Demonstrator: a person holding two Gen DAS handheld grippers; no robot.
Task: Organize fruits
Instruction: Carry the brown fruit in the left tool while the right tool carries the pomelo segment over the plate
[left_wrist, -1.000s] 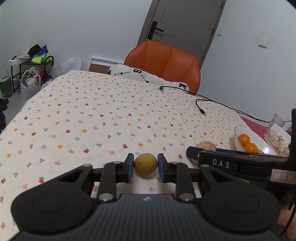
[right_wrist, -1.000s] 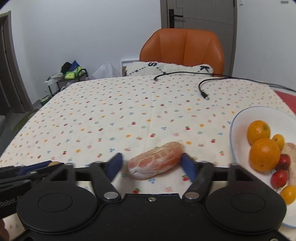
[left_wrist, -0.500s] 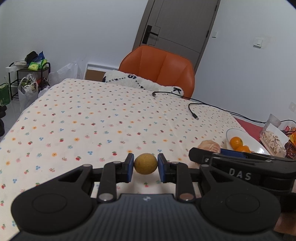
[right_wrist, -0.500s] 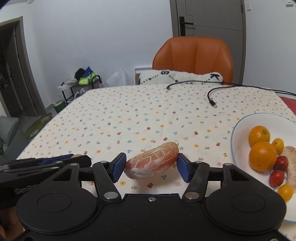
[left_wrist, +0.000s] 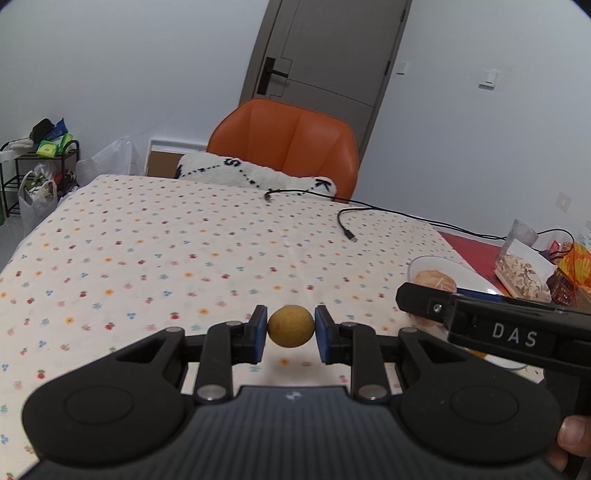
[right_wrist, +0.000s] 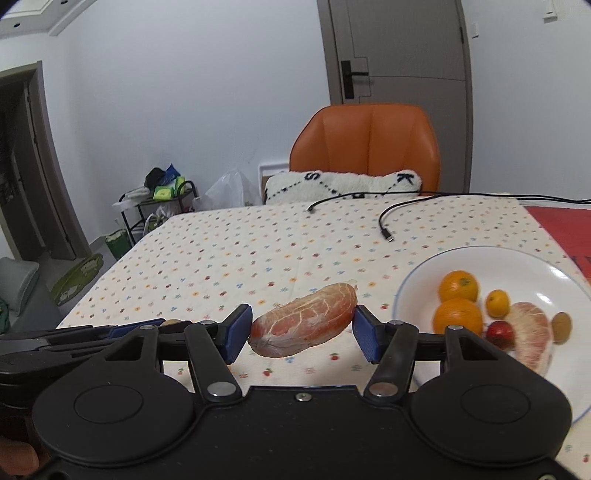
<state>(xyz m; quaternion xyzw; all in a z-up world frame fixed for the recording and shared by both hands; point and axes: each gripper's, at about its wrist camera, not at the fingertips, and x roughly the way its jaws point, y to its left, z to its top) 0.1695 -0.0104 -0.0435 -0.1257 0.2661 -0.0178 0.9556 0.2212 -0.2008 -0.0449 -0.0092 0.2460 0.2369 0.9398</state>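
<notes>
My left gripper (left_wrist: 290, 334) is shut on a small round yellow-brown fruit (left_wrist: 290, 325) and holds it above the flowered tablecloth. My right gripper (right_wrist: 303, 330) is shut on a peeled pink pomelo segment (right_wrist: 304, 319), held above the cloth just left of the white plate (right_wrist: 532, 260). The plate holds two oranges (right_wrist: 458, 286), a small orange fruit, a red fruit, another pomelo piece (right_wrist: 530, 328) and a brown fruit. In the left wrist view the right gripper's finger (left_wrist: 476, 319) crosses in front of the plate (left_wrist: 436, 264), with the pomelo segment (left_wrist: 434, 282) showing behind it.
An orange chair (left_wrist: 284, 144) with a white cushion stands at the table's far edge. Black cables (right_wrist: 386, 218) lie on the far right of the cloth. A snack bag and a glass (left_wrist: 521, 236) sit right of the plate. A rack stands by the left wall.
Both grippers have risen with their fruit off the cloth. The right gripper's jaws closed onto the pomelo segment and it has shifted right toward the plate.
</notes>
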